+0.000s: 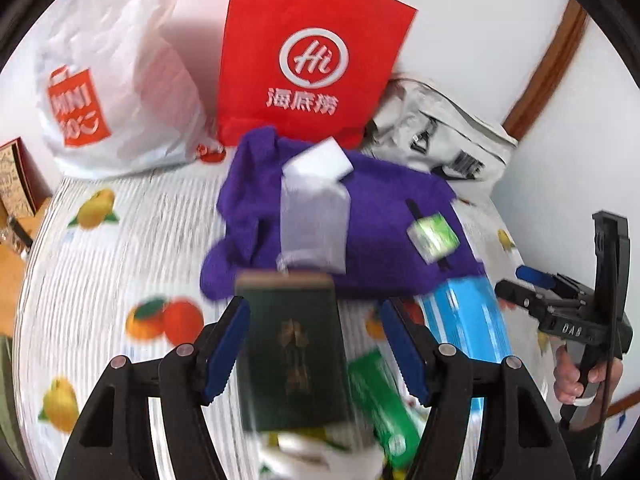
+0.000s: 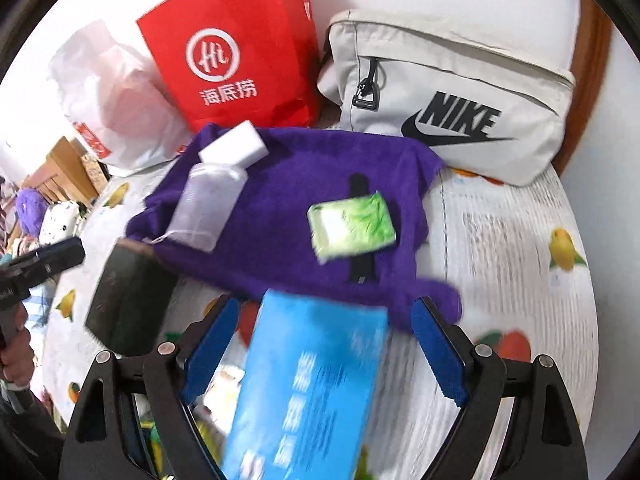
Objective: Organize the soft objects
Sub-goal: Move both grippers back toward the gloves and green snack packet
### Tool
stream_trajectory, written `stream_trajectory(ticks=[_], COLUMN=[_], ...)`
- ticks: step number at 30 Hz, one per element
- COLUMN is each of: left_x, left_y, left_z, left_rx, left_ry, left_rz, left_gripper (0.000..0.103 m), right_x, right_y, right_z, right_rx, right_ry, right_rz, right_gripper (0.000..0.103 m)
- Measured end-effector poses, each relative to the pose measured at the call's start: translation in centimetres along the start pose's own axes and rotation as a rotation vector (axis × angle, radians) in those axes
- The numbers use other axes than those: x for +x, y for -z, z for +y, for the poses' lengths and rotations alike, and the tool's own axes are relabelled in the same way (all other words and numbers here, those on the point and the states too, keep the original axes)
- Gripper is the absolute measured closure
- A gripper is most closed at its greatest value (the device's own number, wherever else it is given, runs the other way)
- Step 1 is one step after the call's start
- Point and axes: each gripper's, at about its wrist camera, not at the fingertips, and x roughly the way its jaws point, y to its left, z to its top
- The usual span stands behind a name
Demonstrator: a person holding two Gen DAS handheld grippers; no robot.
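Observation:
A purple towel (image 1: 360, 224) (image 2: 288, 200) lies bunched on the fruit-print cloth. On it rest a white sponge block (image 1: 316, 158) (image 2: 234, 144), a clear bottle (image 1: 312, 228) (image 2: 204, 204) and a green tissue pack (image 1: 432, 236) (image 2: 352, 224). My left gripper (image 1: 314, 320) is open, and a dark green booklet (image 1: 296, 360) (image 2: 128, 300) lies below, between its blue pads (image 1: 226, 352), which stand clear of it. My right gripper (image 2: 326, 312) is open above a blue pack (image 2: 308, 384) (image 1: 468, 320), with gaps on both sides. A green packet (image 1: 380, 404) lies beside the booklet.
At the back stand a red paper bag (image 1: 312, 60) (image 2: 232, 52), a white plastic bag (image 1: 116, 92) (image 2: 116, 96) and a pale Nike bag (image 2: 452, 92) (image 1: 440, 136). A hand holds the right gripper (image 1: 516, 288) at the right edge. The left gripper's tip (image 2: 60, 254) shows at far left.

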Motion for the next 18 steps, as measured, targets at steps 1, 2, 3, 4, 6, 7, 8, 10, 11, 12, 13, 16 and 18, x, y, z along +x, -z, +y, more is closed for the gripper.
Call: stream_trajectory(ticks=[1,2,3,4,6,7,8,10,11,12,13,16,18], left_x=[-0.6,-1.0,-1.7,-2.1,-2.7,-2.9,-3.0,-3.1,-3.1,-3.0,-2.9,-2.7,-2.5], left_y=[0.8,1.5,2.7,3.6,5.4,6.4,7.4,9.6,10.6,11.4,12.2,14.5,15.6], left_z=[-0.1,-0.1,-0.2,-0.2,-0.2,0.0,0.1,0.3,0.2,0.0,-0.2,-1.1,-1.8], left_rx=[0.004,0.006,0.012,0.019,0.023,0.019,0.012,0.002,-0.001,-0.002,0.000,0.030,0.055], left_ry=[0.008,0.009,0.002,-0.006,-0.023,-0.028,-0.028,-0.001,0.012,0.021,0.030,0.038,0.040], left_rz=[0.005,0.010,0.011,0.011,0.022,0.030,0.040,0.069,0.078,0.085,0.094,0.100,0.096], left_gripper=[0.036,0.036,0.037,0.036,0.036,0.036,0.036,0.036,0.036,0.036,0.036,0.036,0.037], right_x=[-0.8,-1.4,-2.1,-2.9,-4.1,-4.7,-5.1,-6.3,-6.8,-7.2,-7.4,-7.9,-7.9], right_y=[0.8,1.5,2.2,3.1,4.6,5.5,6.1,7.9,8.7,9.4,10.0,11.8,13.0], right_z=[0.3,0.5,0.8,1.1,1.7,2.1,2.3,3.0,3.2,3.4,3.6,3.8,3.9], right_rx=[0.009,0.014,0.017,0.020,0.023,0.022,0.020,0.009,0.004,0.002,0.001,0.014,0.020], right_ry=[-0.009,-0.015,-0.019,-0.018,-0.023,-0.034,-0.041,-0.048,-0.047,-0.049,-0.054,-0.064,-0.043], right_rz=[-0.007,-0.015,-0.023,-0.031,-0.044,-0.048,-0.051,-0.066,-0.074,-0.080,-0.083,-0.082,-0.075], right_gripper=[0.015,0.015,0.015,0.015,0.015,0.015,0.015,0.015,0.015,0.015,0.015,0.015,0.015])
